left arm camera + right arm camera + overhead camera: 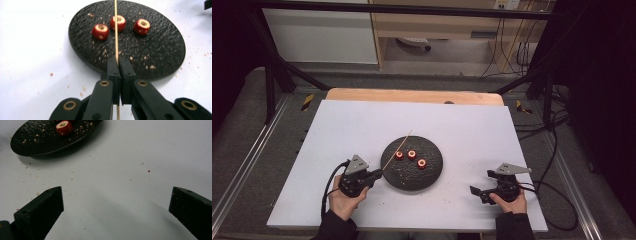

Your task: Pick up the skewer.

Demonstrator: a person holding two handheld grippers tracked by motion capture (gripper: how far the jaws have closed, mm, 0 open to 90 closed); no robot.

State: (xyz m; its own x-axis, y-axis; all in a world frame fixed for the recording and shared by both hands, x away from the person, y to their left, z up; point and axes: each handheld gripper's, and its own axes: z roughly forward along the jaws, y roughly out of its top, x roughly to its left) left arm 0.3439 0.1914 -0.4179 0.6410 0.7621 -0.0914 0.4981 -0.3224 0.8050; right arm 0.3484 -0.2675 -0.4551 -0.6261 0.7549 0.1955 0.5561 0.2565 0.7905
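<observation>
- a thin wooden skewer (116, 30) is clamped between the closed jaws of the left gripper (119, 60), its shaft running forward out of the jaws and over the black plate (82, 15)
- three small red cored fruit pieces are seen lying loose on the plate: the left piece (100, 31), the middle piece (118, 23) and the right piece (142, 26)
- in the left gripper view the skewer is lined up across the middle piece, but whether it touches that piece cannot be told; in the high view the skewer (396, 146) is seen slanting up and away from the plate's near left rim
- no piece is seen threaded on the skewer, so the picking up of the skewer is judged done and the spearing of all three pieces is judged still to come
- the right gripper (476, 190) is held with its jaws wide apart and nothing between them, resting low over the white table (337, 125) well to the right of the plate
- crumbs are scattered over the plate and the table near it
- the work is judged to be at an early stage, with the first piece not yet pierced
</observation>
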